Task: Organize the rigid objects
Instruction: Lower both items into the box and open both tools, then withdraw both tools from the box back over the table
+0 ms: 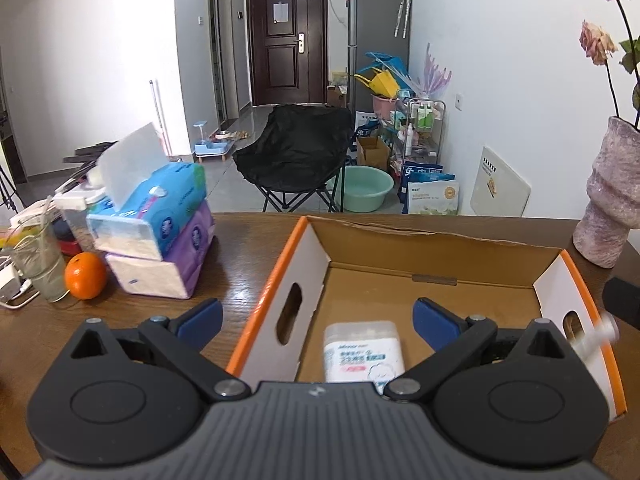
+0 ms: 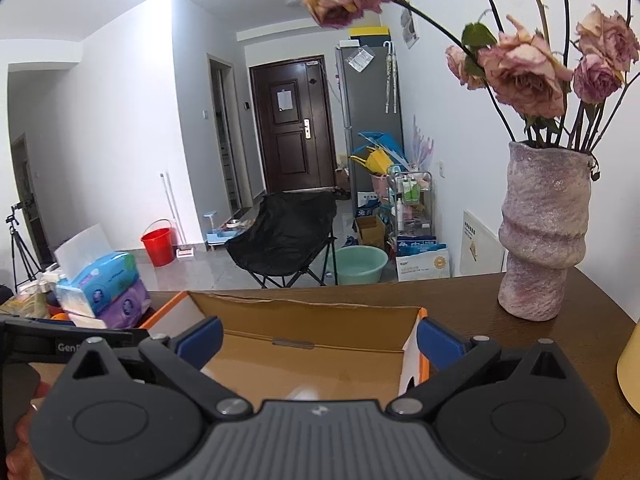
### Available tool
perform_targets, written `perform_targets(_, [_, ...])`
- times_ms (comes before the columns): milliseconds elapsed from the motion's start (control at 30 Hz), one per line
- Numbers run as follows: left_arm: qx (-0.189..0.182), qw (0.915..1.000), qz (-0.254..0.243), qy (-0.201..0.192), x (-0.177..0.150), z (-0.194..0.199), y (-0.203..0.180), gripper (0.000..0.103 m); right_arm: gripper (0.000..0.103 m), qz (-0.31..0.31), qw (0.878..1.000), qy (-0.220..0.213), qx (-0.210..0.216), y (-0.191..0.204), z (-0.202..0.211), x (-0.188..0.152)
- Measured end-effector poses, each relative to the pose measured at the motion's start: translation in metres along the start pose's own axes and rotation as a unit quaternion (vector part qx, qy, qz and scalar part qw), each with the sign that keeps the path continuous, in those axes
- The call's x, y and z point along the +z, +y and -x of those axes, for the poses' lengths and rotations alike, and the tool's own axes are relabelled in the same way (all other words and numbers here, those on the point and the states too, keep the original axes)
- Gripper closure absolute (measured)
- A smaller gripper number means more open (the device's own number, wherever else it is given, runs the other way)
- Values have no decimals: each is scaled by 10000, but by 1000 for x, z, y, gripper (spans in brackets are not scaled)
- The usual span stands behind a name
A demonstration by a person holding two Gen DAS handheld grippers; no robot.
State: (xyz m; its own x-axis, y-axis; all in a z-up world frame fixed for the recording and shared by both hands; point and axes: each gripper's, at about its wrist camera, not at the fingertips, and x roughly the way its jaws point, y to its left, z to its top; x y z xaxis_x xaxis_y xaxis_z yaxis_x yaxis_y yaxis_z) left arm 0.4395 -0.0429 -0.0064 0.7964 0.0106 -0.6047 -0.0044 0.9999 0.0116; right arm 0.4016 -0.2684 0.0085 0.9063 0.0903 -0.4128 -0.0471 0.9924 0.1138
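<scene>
I see my left tool [image 1: 318, 318] spread wide over the box [image 1: 432, 248] on the tabletop [image 1: 224, 280]. A white pack [image 1: 363, 350] lies flat on the box floor, right between the two blue pads and a bit below them. Nothing touches it. A small white thing [image 1: 596, 338] is blurry at the right wall of the box. I cannot tell what it is. My right tool [image 2: 320, 342] is spread wide too, with nothing in it. It hangs over the same box [image 2: 320, 320], near the vase [image 2: 544, 232].
</scene>
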Motion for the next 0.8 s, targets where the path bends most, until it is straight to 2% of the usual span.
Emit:
perform_targets(400, [73, 9998, 34, -193, -23, 63, 34, 0, 0, 79, 9998, -158, 135, 29, 54, -11])
perform_targets(800, [264, 9993, -18, -282, -58, 112, 67, 0, 0, 206, 9990, -129, 370, 59, 105, -32])
